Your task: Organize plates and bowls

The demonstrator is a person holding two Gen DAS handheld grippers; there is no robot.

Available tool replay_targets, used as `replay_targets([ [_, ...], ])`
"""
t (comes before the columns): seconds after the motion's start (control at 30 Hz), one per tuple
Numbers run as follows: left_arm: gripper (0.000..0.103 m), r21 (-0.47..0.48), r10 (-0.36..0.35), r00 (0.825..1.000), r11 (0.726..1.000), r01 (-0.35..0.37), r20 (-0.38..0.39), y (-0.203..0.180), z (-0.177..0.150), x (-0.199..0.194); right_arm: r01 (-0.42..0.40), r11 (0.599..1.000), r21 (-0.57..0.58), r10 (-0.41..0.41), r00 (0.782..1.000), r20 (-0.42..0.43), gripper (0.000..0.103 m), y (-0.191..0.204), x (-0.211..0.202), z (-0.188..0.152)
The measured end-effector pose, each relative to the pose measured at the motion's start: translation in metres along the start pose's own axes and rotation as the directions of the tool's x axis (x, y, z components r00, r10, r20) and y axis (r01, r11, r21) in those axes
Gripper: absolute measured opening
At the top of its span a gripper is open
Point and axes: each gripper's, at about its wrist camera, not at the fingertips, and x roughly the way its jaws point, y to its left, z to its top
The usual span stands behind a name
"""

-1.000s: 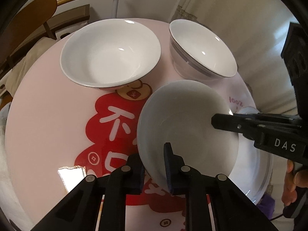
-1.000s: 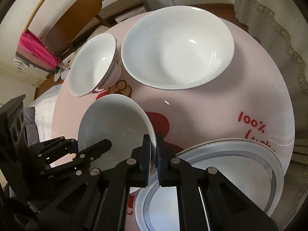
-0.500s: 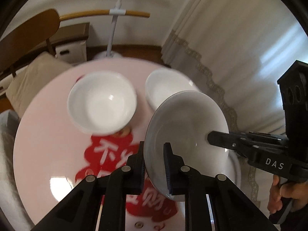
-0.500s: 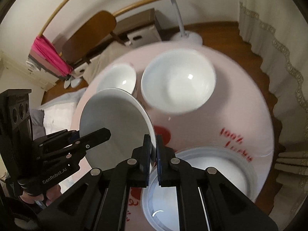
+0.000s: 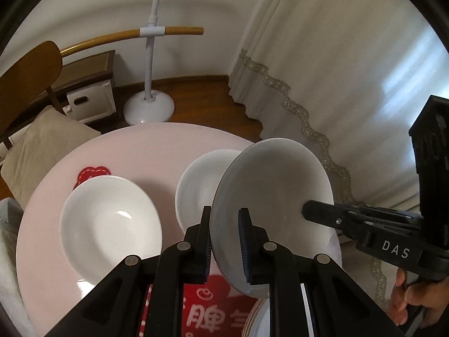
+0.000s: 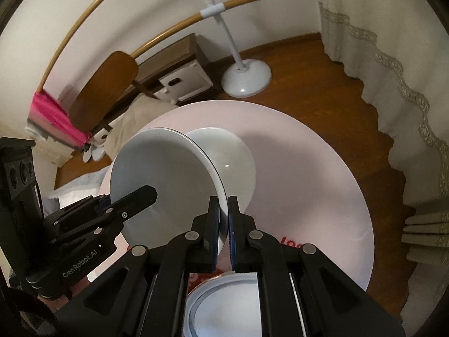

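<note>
Two grippers: both are pinching one shallow white dish (image 5: pixel 270 196), each at its own edge, and holding it in the air above the pink round tabletop (image 5: pixel 157 146).
Held dish: it is showing a glossy, plain white inside with a thin rim and is tilting on edge; in the right wrist view its rim is reading as a dark thin line (image 6: pixel 168 185).
Left gripper (image 5: pixel 224 241): its fingers are clamping the near rim of the dish, one pad on each face.
Right gripper (image 6: pixel 223 224): its fingers are standing almost pressed together, nipping the thin rim between blue pads.
Person: a hand (image 5: pixel 412 300) is gripping the handle of the right gripper at the lower right of the left wrist view.
Wide bowl (image 5: pixel 110 227): it is sitting on the tabletop, white and deep, catching a small highlight.
Second bowl (image 5: pixel 202 185): it is resting on the tabletop beside the wide bowl, partly hiding behind the held dish.
Rimmed plate (image 6: pixel 224 303): it is lying on the tabletop under the right gripper, white with a grey band around its edge.
Tabletop print: red shapes and characters (image 5: pixel 207 309) are showing near the bottom edge.
</note>
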Motion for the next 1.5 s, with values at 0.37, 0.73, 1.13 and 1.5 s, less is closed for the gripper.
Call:
replay_targets([
  [0.37, 0.013, 0.012, 0.011, 0.999, 1.000, -0.010, -0.043, -0.010, 0.036, 0.048, 0.059, 0.996, 0.070, -0.058, 0.998, -0.005, 0.007, -0.014, 0.016, 0.008],
  [0.73, 0.013, 0.002, 0.024, 0.997, 1.000, -0.024, -0.071, -0.010, 0.048, 0.075, 0.177, 0.979, 0.103, -0.173, 0.984, -0.040, 0.013, -0.007, 0.042, 0.008],
  [1.13, 0.013, 0.009, 0.055, 0.995, 0.998, -0.054, -0.083, -0.008, 0.048, 0.079, 0.103, 0.985, 0.141, -0.096, 0.994, -0.055, 0.011, -0.017, 0.059, 0.014],
  [1.5, 0.016, 0.027, 0.035, 0.996, 0.999, -0.033, -0.082, -0.004, 0.043, 0.066, -0.021, 0.975, 0.220, 0.033, 0.998, -0.051, 0.010, -0.036, 0.063, 0.014],
])
